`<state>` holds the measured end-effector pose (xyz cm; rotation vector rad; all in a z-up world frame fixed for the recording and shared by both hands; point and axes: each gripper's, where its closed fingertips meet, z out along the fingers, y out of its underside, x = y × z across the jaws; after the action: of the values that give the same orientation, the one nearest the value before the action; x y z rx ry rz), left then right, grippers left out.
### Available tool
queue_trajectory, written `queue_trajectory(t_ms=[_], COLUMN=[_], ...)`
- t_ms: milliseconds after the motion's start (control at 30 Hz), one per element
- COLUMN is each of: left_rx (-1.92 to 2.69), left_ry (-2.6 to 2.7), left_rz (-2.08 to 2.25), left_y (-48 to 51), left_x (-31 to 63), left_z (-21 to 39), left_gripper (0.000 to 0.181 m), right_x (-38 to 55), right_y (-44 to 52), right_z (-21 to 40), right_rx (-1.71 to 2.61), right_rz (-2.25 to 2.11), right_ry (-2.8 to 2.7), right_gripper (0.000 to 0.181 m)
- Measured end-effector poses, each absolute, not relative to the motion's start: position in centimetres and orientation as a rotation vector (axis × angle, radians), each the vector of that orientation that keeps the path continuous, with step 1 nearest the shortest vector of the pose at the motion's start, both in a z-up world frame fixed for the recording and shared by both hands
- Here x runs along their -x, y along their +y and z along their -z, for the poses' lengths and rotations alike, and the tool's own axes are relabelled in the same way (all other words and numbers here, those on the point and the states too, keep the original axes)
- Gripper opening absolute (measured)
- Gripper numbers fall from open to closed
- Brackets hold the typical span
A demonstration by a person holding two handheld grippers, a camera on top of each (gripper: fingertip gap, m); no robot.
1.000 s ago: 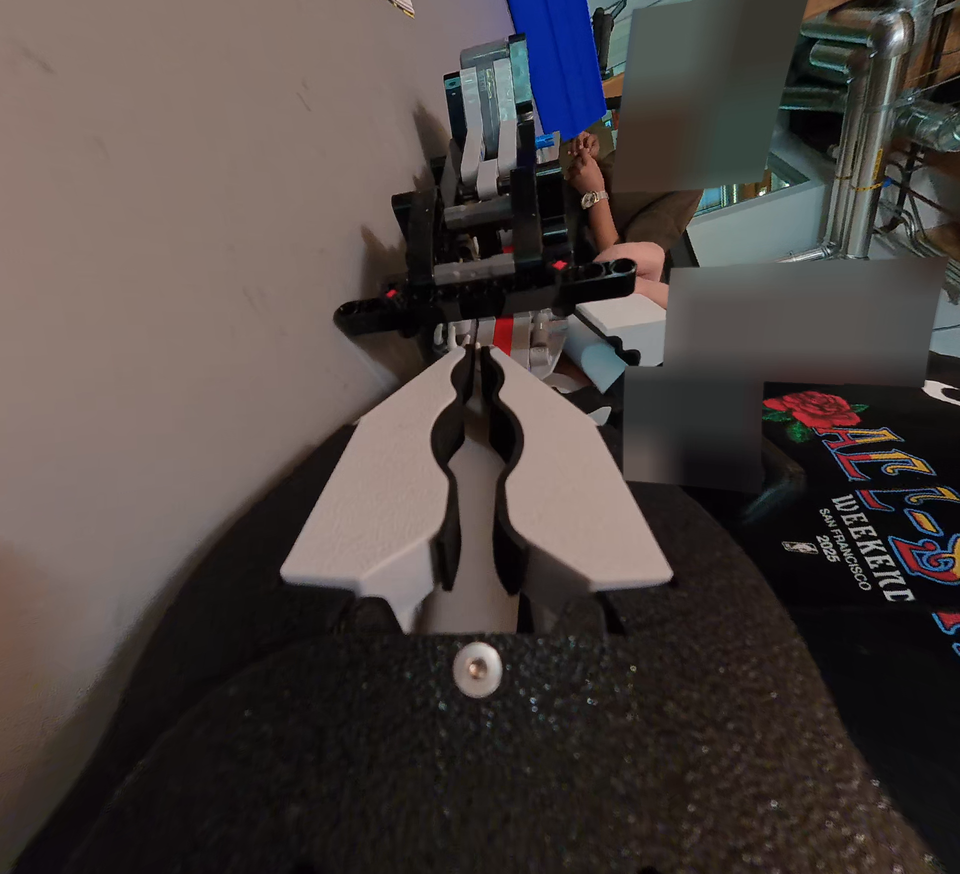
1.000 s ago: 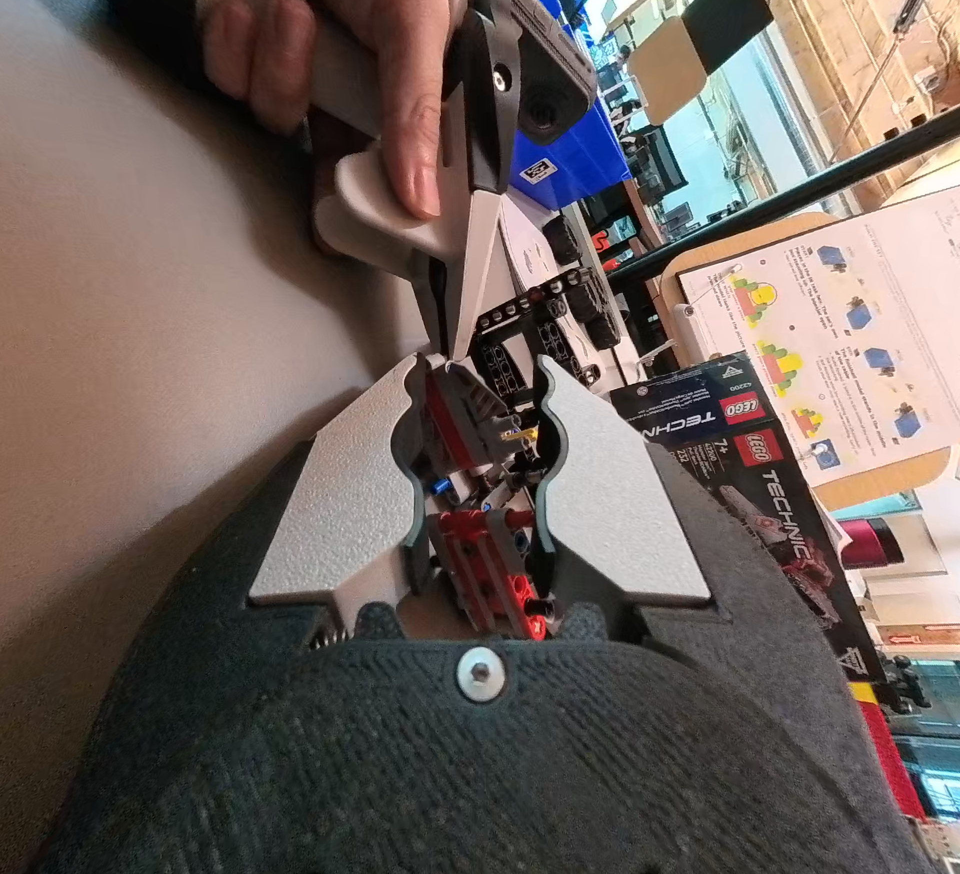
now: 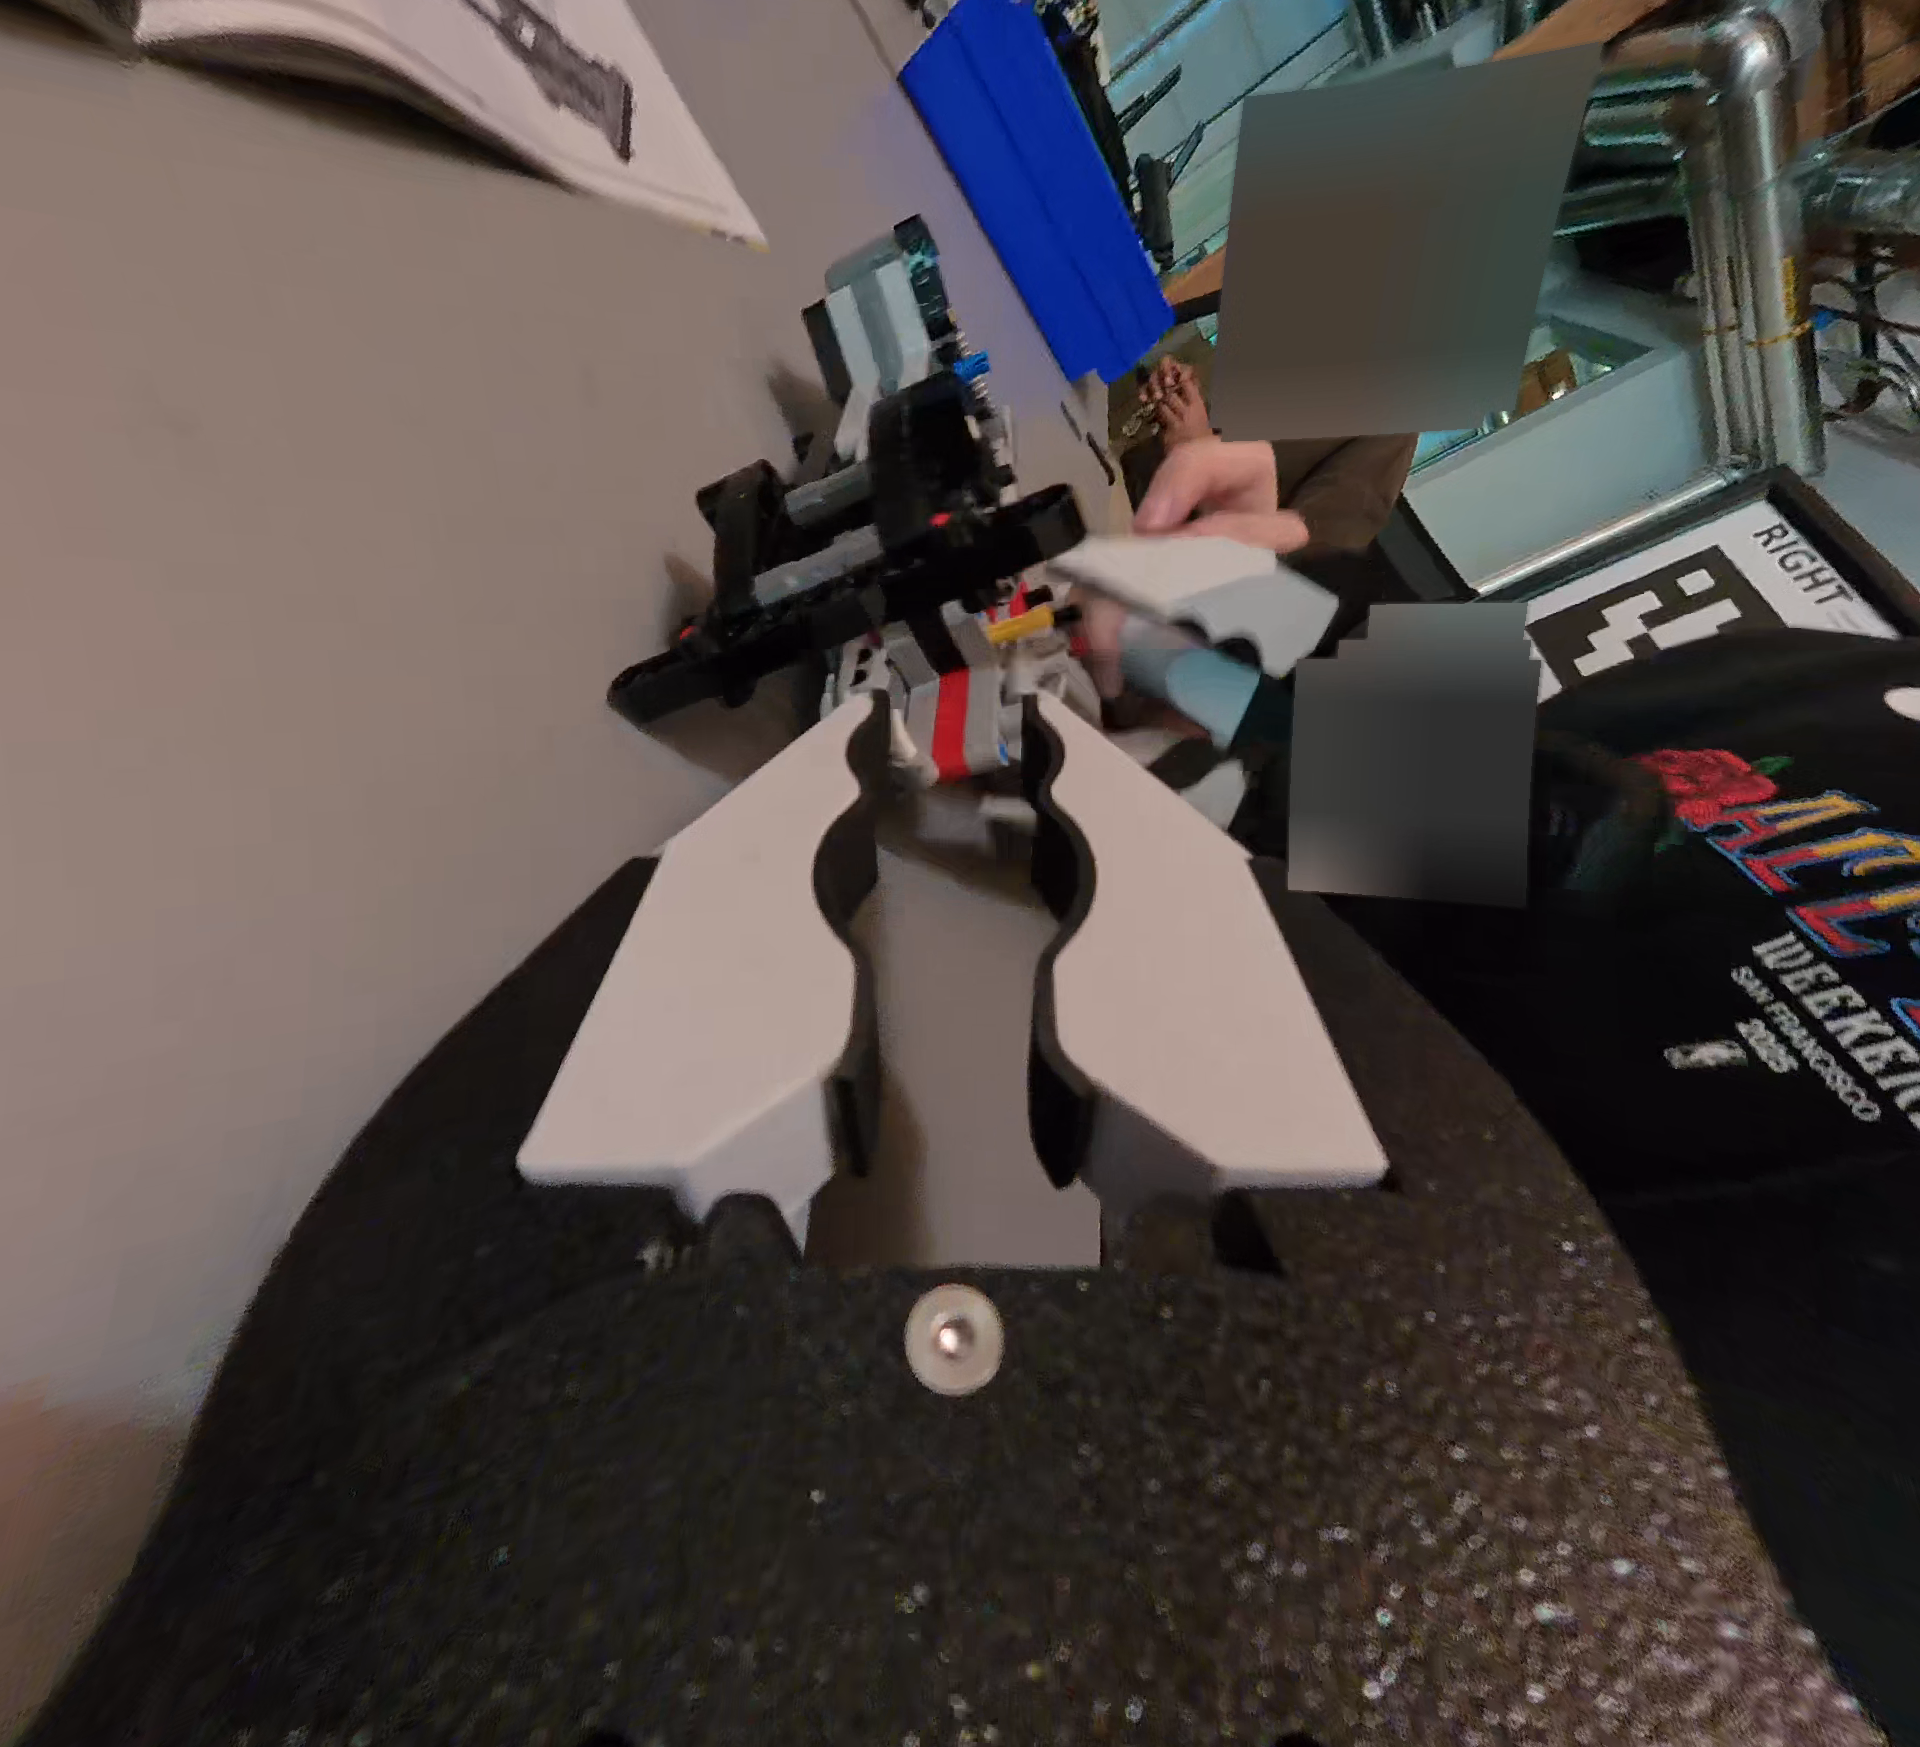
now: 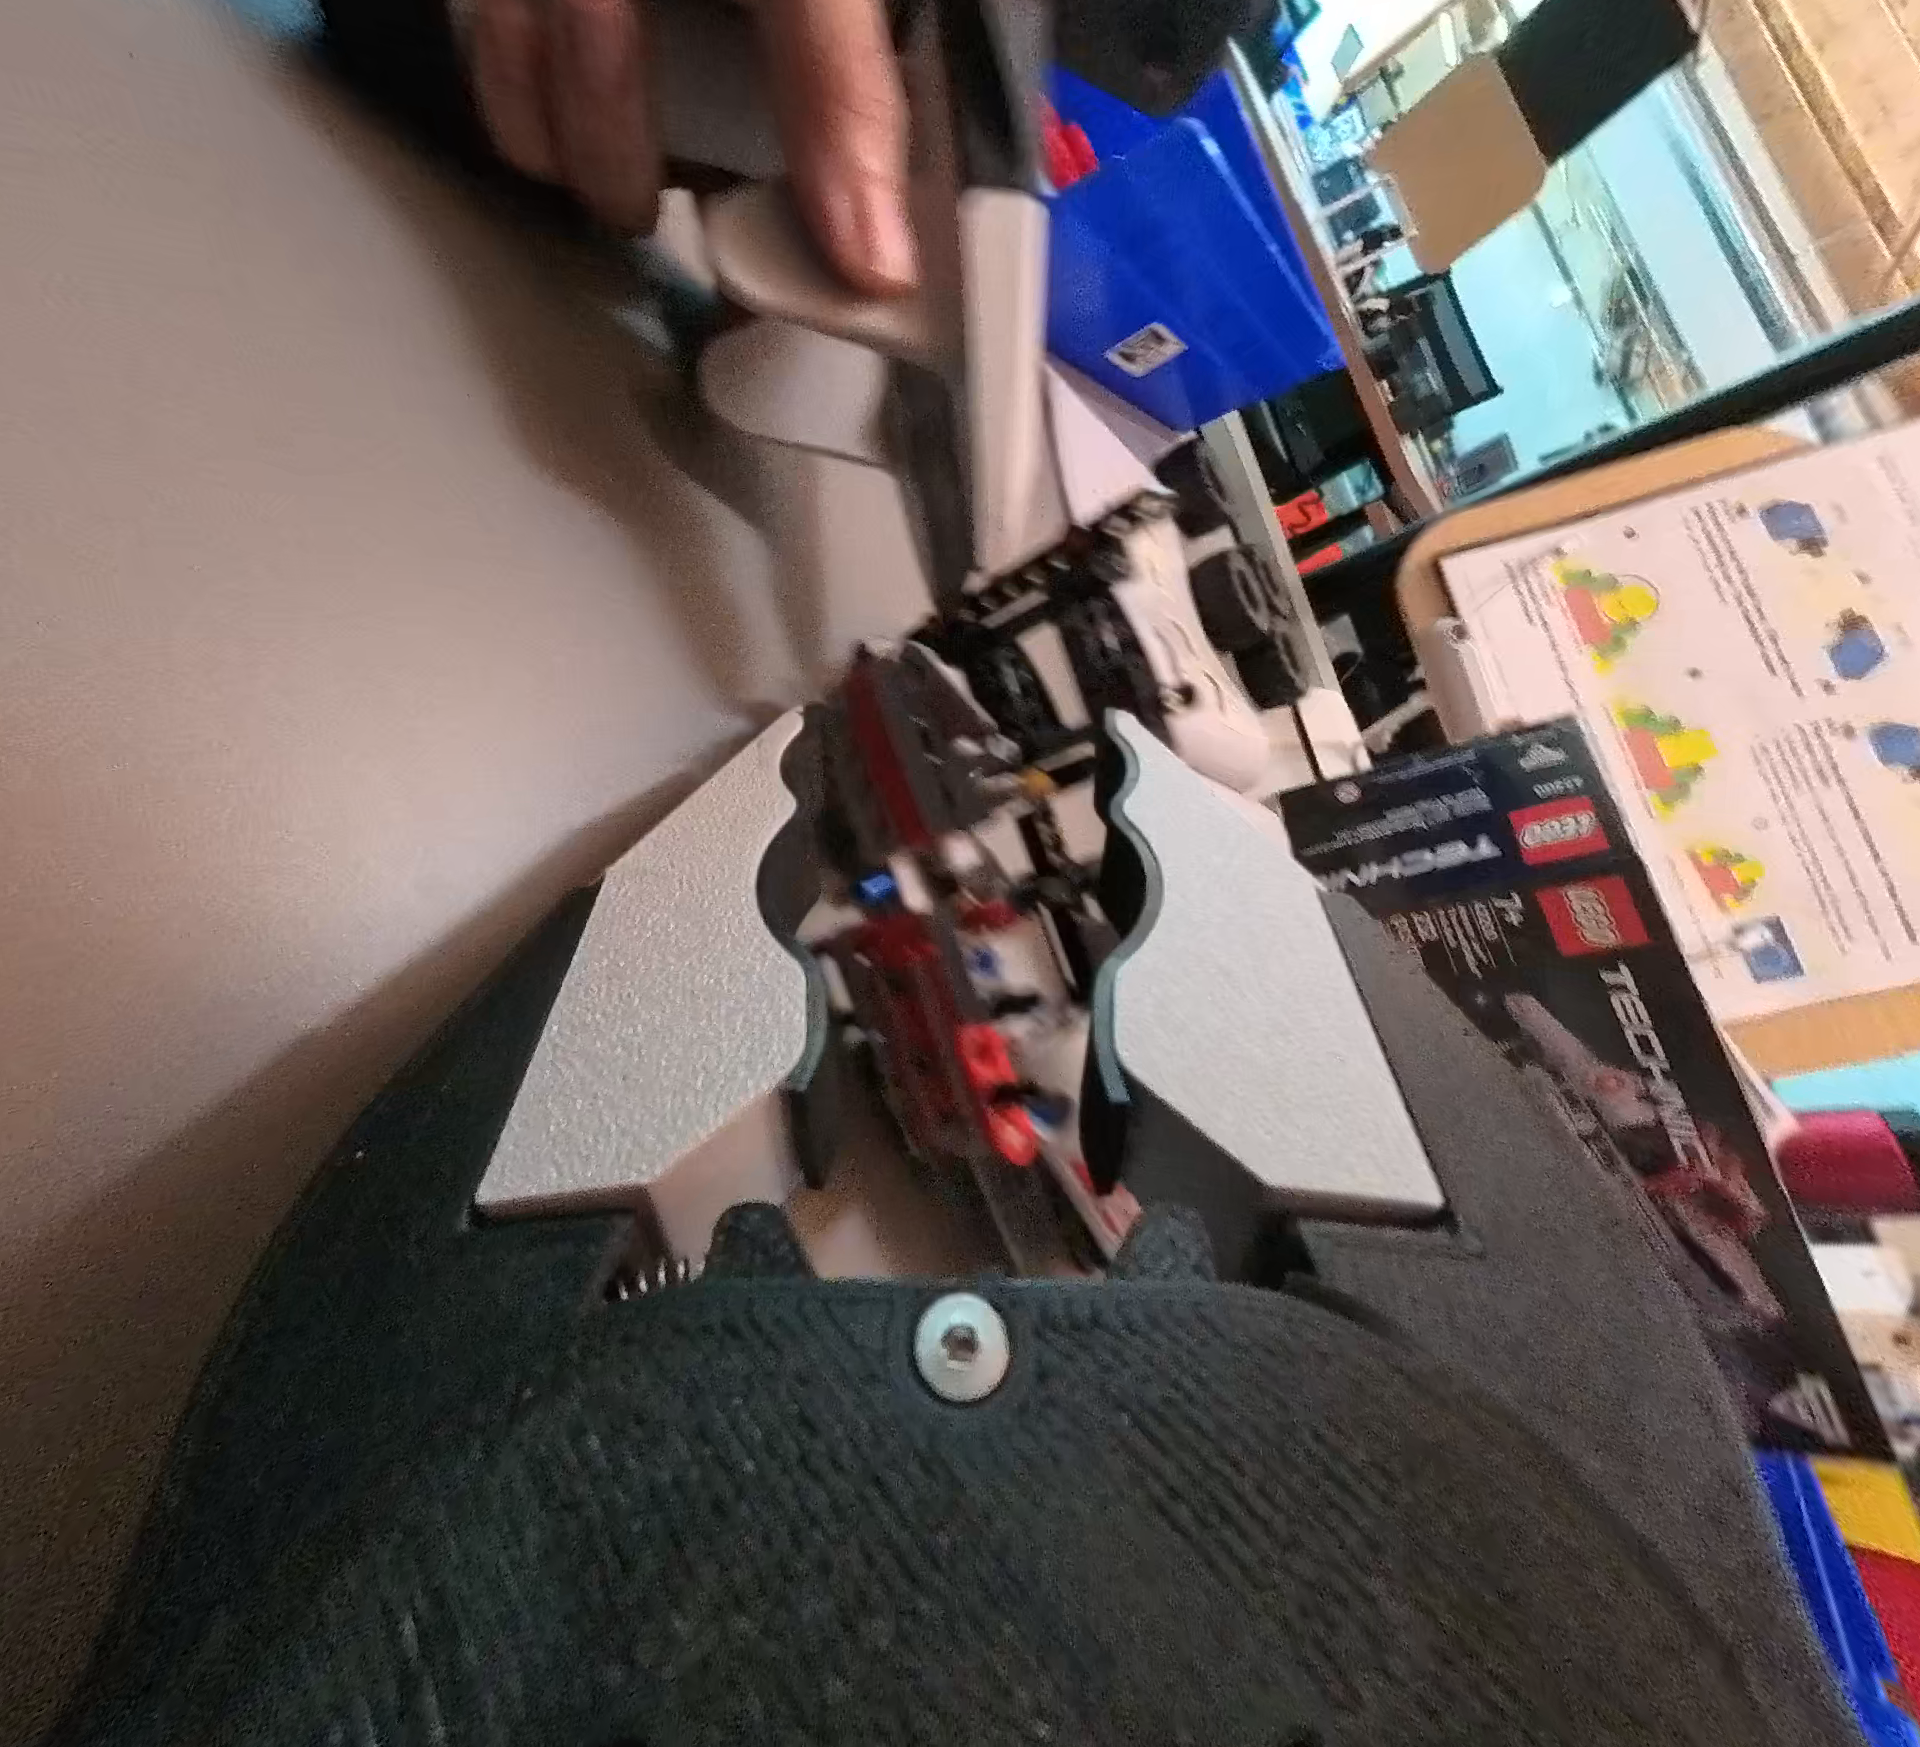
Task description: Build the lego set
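Observation:
The lego model [image 3: 862, 554] is a black beam frame with a grey, white and red section, lying on the grey table [image 3: 312, 554]. My left gripper [image 3: 951, 721] is open, its fingertips on either side of the model's grey-and-red end. My right gripper [image 4: 956, 747] is shut on the model's red and grey section [image 4: 935, 918], which runs back between the fingers. In the left wrist view the right gripper [image 3: 1101, 617] comes in from the right, held by a hand [image 3: 1216, 492]. In the right wrist view the left gripper [image 4: 935, 596] reaches down from above, blurred, held by a hand [image 4: 727, 35].
An open instruction booklet [image 3: 364, 4] lies at the table's far left. Blue bins [image 4: 1174, 263] stand behind the model, with black tyres [image 4: 1247, 596] beside them. The set's dark box [image 4: 1558, 918] and a printed sheet [image 4: 1714, 710] are on the right. A seated person's dark shirt [image 3: 1714, 866] is close. The grippers are tip to tip, or close to it.
My left gripper has opened from nearly shut and shifted, so the grey-and-red end now sits at its tips. The right gripper still holds the model, now tilted a little. Both views are motion-blurred.

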<state>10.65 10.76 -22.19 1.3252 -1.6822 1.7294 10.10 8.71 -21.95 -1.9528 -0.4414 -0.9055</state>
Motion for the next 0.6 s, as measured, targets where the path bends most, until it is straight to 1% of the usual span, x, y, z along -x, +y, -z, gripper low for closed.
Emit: queue_trajectory(t_ms=[67, 100, 133, 167, 200, 233, 300, 333, 367, 400, 433, 467, 500, 600], left_rx=[-1.291, -1.263, -1.239, -1.22, -1.178, -1.113, -0.945, -0.873, -0.806, -0.762, -0.724, -0.667, -0.64, -0.723], left_ry=[-1.774, -1.872, -2.017, -2.216, -2.449, -2.683, -2.972, -3.017, -3.049, -3.085, -3.119, -3.141, -3.158, -3.135], left_rz=[-1.796, -1.849, -1.907, -1.955, -1.982, -1.967, -1.824, -1.757, -1.699, -1.644, -1.607, -1.597, -1.603, -1.564], left_y=[11.2, 11.5, 12.0, 12.6, 13.2, 13.6, 12.9, 11.9, 10.8, 10.1, 9.4, 8.7, 8.2, 7.4], left_x=[-10.1, -9.9, -9.9, -10.2, -10.6, -11.1, -11.5, -11.4, -11.2, -11.2, -11.2, -11.0, -11.0, -11.4], left_z=[21.5, 21.0, 20.7, 20.5, 20.5, 20.7, 21.6, 22.0, 22.4, 22.9, 23.3, 23.3, 23.3, 23.7], left_gripper=[0.023, 0.024, 0.027, 0.038, 0.058, 0.074, 0.097, 0.102, 0.102, 0.095, 0.083, 0.061, 0.043, 0.035], right_x=[-11.5, -12.3, -12.8, -13.7, -13.9, -13.2, -11.7, -11.8, -12.1, -12.4, -12.6, -12.6, -12.4, -13.2], right_y=[6.4, 5.0, 3.9, 2.6, 1.6, 1.2, 0.9, 0.7, 0.3, -0.1, -0.4, -0.6, -0.9, -1.8], right_z=[19.9, 19.2, 18.8, 18.9, 19.4, 19.3, 17.5, 17.1, 17.7, 18.6, 19.4, 19.9, 20.4, 21.4], right_rx=[1.948, 1.958, 1.965, 1.996, 2.022, 2.007, 1.91, 1.897, 1.934, 1.991, 2.032, 2.039, 2.046, 2.079], right_rz=[0.859, 0.821, 0.765, 0.74, 0.723, 0.681, 0.656, 0.688, 0.704, 0.698, 0.7, 0.717, 0.717, 0.707], right_ry=[-0.352, -0.299, -0.252, -0.207, -0.218, -0.267, -0.313, -0.31, -0.31, -0.304, -0.295, -0.294, -0.312, -0.232], right_gripper=[0.052, 0.056, 0.064, 0.064, 0.074, 0.078, 0.064, 0.066, 0.068, 0.07, 0.07, 0.071, 0.068, 0.069])
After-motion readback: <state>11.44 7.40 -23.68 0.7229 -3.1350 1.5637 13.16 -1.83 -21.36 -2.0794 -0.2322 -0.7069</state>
